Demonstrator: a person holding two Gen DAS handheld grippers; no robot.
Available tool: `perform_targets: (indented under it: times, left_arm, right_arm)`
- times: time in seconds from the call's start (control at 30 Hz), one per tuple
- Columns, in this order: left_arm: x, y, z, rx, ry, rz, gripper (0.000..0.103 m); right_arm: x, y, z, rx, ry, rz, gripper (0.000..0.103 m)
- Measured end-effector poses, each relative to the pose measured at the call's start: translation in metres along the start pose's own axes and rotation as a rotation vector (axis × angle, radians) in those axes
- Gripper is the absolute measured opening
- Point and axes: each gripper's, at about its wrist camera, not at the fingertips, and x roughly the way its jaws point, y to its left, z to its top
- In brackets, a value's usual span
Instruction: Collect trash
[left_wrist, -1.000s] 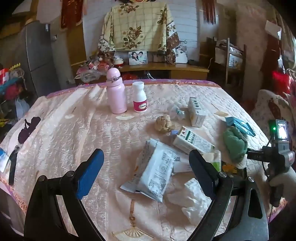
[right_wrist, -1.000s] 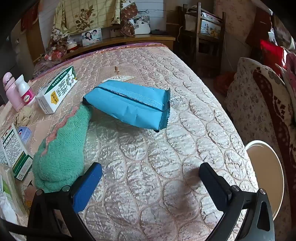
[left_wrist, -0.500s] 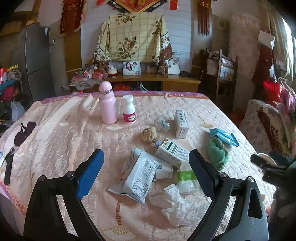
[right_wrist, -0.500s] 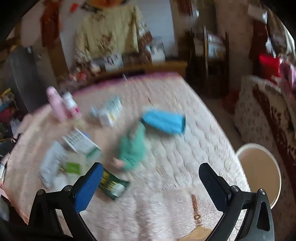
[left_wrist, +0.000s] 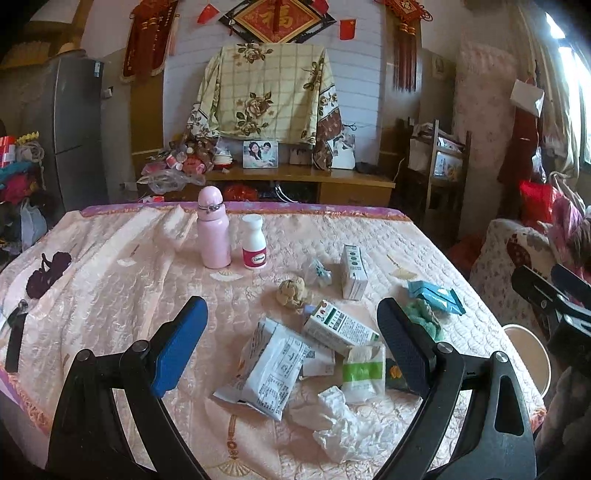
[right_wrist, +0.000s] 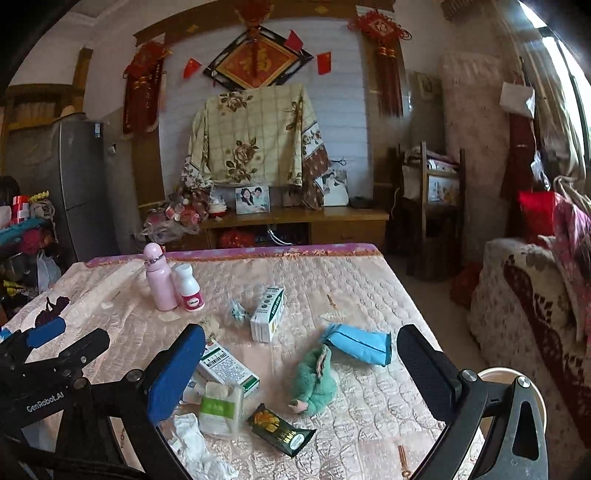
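Litter lies on a quilted pink bedspread: a white printed wrapper, crumpled white tissue, a green-and-white packet, a white carton, a second small box, a blue packet and a dark snack wrapper. My left gripper hangs open above the wrapper pile, holding nothing. My right gripper is open and empty too, raised over the green plush cloth. A white bin stands past the bed's right edge.
A pink bottle and a white pill bottle stand upright at the back of the bed. A brown crumpled wad lies mid-bed. A patterned sofa sits at right, a wooden cabinet behind.
Both grippers have pulled back and risen away from the bed. The right one, earlier low beside the blue packet, now looks over the whole spread. Both stay open.
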Motion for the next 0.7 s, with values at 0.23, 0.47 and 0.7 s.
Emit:
perform_targets:
  times: [0.23,0.47,0.7]
  left_arm:
    - [-0.0017,0.0015,0.0022,-0.003,-0.025,0.003,0.093]
    - [-0.0032,-0.0029,0.0019,0.01,-0.034,-0.004,0.093]
    - [-0.0024,0.002,0.0043,-0.007,-0.037,-0.008,0.093]
  right_arm:
    - [0.0006,0.003,0.0022,0.003,-0.001,0.013,0.103]
    - [-0.0033,0.0026,0.0054,0.009,-0.014,0.01,0.103]
    - [-0.0046,0.0038,0.0066,0.006,-0.021,0.01,0.103]
